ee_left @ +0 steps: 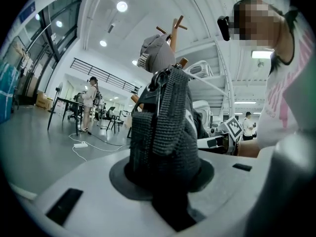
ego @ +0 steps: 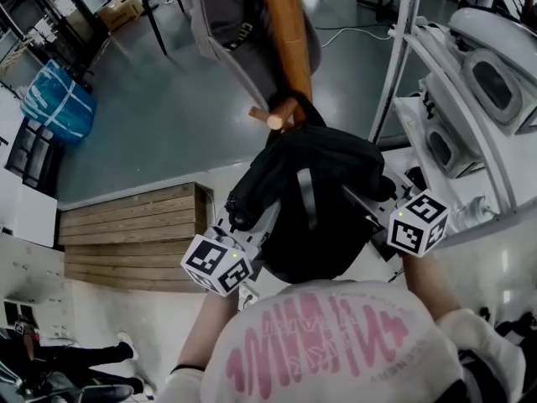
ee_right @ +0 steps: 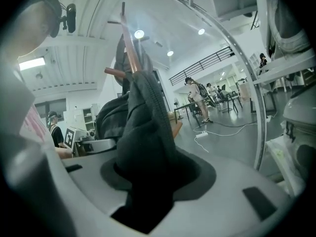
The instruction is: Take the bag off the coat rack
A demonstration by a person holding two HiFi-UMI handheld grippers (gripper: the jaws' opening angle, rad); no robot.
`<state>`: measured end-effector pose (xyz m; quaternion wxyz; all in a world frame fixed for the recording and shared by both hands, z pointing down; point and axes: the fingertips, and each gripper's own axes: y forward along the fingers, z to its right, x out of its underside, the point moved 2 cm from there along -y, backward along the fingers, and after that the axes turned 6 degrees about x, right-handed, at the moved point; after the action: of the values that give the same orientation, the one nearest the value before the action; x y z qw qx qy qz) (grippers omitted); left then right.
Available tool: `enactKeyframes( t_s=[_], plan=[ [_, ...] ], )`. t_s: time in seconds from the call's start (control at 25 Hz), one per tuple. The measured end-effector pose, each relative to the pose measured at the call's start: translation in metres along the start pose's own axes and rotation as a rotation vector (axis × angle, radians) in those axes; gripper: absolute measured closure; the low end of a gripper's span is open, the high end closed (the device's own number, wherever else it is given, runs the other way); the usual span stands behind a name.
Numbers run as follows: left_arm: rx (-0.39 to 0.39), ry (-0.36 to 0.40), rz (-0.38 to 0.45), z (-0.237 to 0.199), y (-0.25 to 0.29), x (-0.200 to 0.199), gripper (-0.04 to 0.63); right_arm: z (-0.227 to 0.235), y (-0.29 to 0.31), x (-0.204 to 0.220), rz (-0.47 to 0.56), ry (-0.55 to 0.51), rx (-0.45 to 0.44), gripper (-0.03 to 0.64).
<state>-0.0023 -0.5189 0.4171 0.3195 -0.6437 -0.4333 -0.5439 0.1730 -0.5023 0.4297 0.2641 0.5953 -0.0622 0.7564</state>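
Nearest the camera, the left gripper (ego: 250, 222) is pinched on a woven strap (ee_left: 165, 117) at the left side of the bag (ego: 310, 200), with the webbing standing up from between its jaws in the left gripper view. The right gripper (ego: 362, 201) is clamped on a fold of the bag's black fabric at the opposite side. Both holds look made, so I judge the grasping part of the task done. The black bag sits between the two grippers, close to the person's chest, and it is not yet free. Just beyond it, its top loop (ego: 295, 107) lies over a wooden peg (ego: 273, 119) of the coat rack (ego: 285, 40), and a grey cap (ee_left: 157, 53) hangs higher on the same pole. What appears to be left is to raise the bag until the loop clears the peg's tip and then bring it away from the rack
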Motion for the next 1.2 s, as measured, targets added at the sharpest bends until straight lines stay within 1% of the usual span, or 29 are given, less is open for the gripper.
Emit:
enactKeyframes(
  t_s=[0.08,0.16,0.68,1.2],
  plan=[
    [0.002,-0.018,0.004,0.001,-0.002,-0.001,0.491,-0.003,-0.002,-0.002,-0.003,-0.010,0.003,0.435],
    [-0.002,-0.021,0.003,0.003,-0.004,-0.003,0.491,-0.006,-0.003,-0.004,-0.006,-0.014,0.002,0.436],
    [-0.039,0.019,0.024,0.021,-0.031,-0.021,0.491,-0.034,-0.013,-0.015,0.013,-0.049,-0.032,0.439],
    [-0.029,0.040,0.054,0.041,-0.043,-0.029,0.491,-0.054,-0.035,-0.020,0.033,-0.075,-0.007,0.440]
  ],
)
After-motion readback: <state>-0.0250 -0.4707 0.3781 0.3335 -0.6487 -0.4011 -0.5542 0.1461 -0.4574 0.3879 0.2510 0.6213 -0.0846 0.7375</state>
